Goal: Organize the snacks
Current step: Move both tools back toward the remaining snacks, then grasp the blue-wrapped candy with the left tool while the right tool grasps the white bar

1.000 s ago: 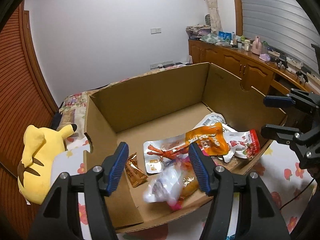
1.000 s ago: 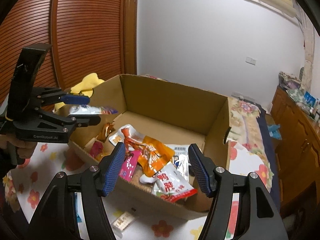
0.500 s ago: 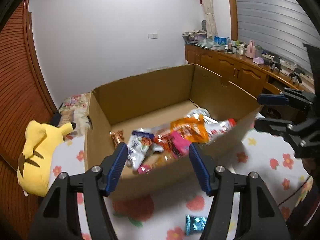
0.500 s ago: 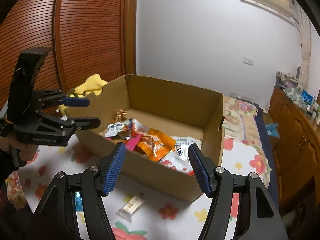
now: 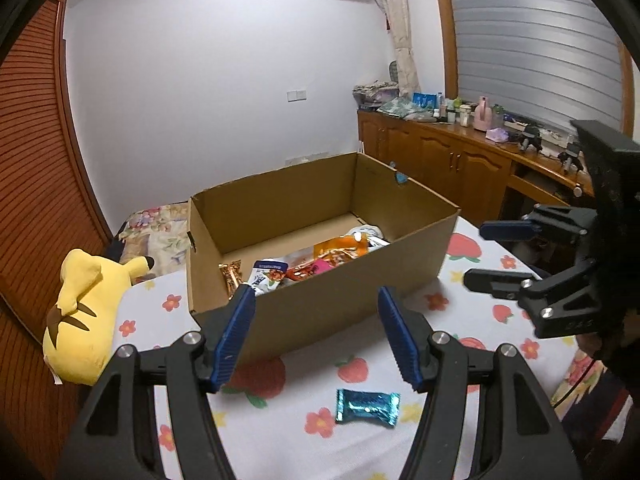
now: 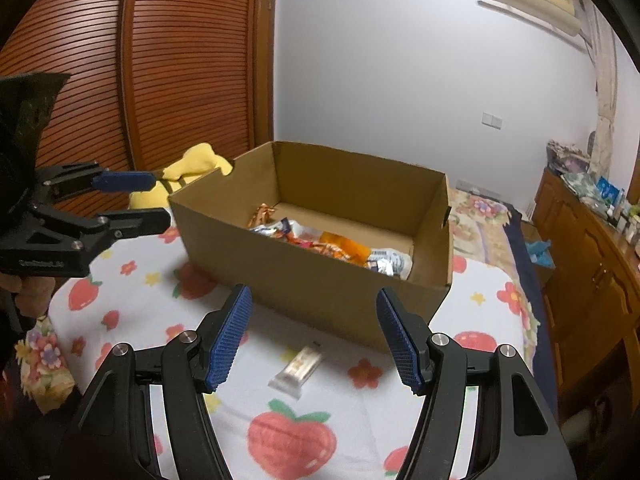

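An open cardboard box (image 5: 340, 300) (image 6: 320, 280) stands on the strawberry-print cloth and holds several snack packets (image 5: 316, 260) (image 6: 332, 244). A blue-wrapped candy (image 5: 367, 406) lies on the cloth in front of the box, just below my left gripper (image 5: 316, 336), which is open and empty. A white and tan snack bar (image 6: 297, 369) lies on the cloth before the box, between the fingers of my right gripper (image 6: 314, 338), also open and empty. Each gripper shows at the side of the other's view: the right gripper (image 5: 496, 252), the left gripper (image 6: 136, 200).
A yellow plush toy (image 5: 86, 316) (image 6: 188, 172) lies left of the box by the wooden slatted doors (image 6: 120, 80). A wooden sideboard (image 5: 460, 160) with small items runs along the right. A flowered quilt (image 6: 480, 208) lies behind the box.
Both grippers have drawn back from the box and risen a little. The box looks smaller now, and the blue candy and the snack bar on the cloth have come into view.
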Demonstrator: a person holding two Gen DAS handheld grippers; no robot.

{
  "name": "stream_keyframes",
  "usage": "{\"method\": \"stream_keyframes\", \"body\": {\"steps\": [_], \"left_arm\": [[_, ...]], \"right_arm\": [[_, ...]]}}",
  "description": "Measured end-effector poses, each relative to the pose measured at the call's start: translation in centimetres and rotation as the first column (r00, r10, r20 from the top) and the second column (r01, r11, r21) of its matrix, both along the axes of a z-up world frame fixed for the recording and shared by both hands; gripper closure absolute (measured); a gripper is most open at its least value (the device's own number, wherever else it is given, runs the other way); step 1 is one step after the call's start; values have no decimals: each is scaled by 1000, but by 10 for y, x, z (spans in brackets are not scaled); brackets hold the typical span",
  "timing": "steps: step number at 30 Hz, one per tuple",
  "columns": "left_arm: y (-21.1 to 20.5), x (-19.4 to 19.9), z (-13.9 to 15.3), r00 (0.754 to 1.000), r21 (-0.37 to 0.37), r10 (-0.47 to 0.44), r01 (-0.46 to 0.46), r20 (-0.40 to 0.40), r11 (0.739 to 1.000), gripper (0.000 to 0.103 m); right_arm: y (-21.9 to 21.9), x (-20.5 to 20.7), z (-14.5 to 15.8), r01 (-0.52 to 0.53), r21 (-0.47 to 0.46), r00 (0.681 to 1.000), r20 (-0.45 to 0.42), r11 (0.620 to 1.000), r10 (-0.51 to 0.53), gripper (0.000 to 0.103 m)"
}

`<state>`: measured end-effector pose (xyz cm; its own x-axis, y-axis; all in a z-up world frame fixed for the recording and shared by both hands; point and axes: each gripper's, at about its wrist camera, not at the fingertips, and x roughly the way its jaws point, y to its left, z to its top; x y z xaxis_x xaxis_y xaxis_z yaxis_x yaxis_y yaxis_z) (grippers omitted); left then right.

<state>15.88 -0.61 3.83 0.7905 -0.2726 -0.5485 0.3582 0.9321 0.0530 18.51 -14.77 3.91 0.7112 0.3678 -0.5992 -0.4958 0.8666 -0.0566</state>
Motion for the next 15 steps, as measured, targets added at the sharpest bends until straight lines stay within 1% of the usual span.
{"method": "stream_keyframes", "body": {"steps": [3,7,11,15], "left_arm": [[0,-8,-2,1000,-7,-2,2,-1,1000,39],[1,-17,-11,1000,-19,1,-2,-18,1000,39],[-1,-21,-28,999,-21,2,-3,-49,1000,39],[-6,-18,-54,995,-11,8,-9,-101,1000,39]], "right_arm": [[1,-4,-3,2,0,1000,-8,1000,-2,36],[2,-9,-12,14,4,1000,-27,1000,-14,40],[2,-9,-25,25,11,998,-63,1000,-24,47],[3,-3,-40,36,12,995,-97,999,-35,51]]}}
